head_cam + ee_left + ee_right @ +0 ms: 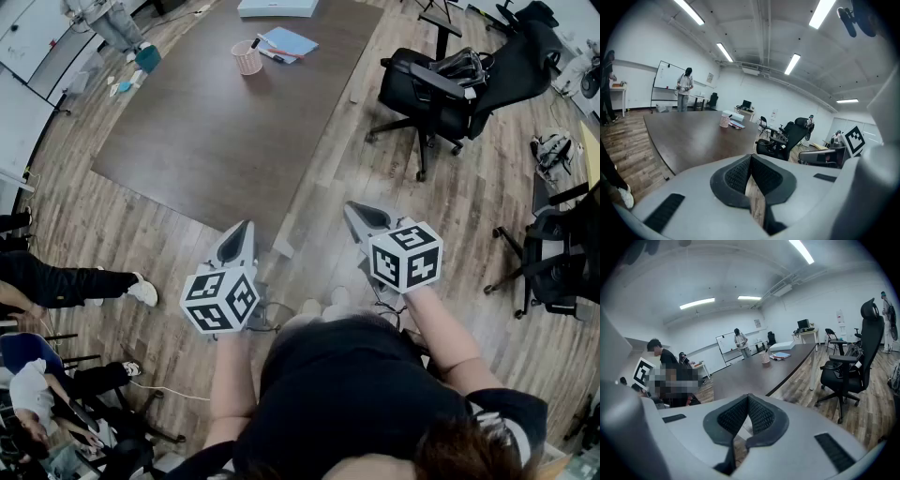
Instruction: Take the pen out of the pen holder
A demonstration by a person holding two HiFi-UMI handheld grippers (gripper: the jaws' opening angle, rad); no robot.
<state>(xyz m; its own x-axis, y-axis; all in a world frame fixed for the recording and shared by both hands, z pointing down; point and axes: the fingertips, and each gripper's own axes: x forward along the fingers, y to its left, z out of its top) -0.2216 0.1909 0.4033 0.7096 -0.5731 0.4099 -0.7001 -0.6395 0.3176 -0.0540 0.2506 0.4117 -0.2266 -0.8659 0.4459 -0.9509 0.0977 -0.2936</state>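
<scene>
Pen holder [247, 58] stands at the far end of the table [216, 150], with the pen [254, 43] roughly upright in it. Left gripper [247, 227] and right gripper [353, 208] hang off the table's near edge, jaws closed and empty. The holder lies well ahead, and the left looks slightly nearer.

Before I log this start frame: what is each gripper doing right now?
Left gripper: closed, holding nothing.
Right gripper: closed, holding nothing.

Bare forearms reach forward. The left grey two-jaw gripper [244, 228] points toward one o'clock and the right grey two-jaw gripper [353, 208] toward ten. Both have their jaws together and hold nothing.
</scene>
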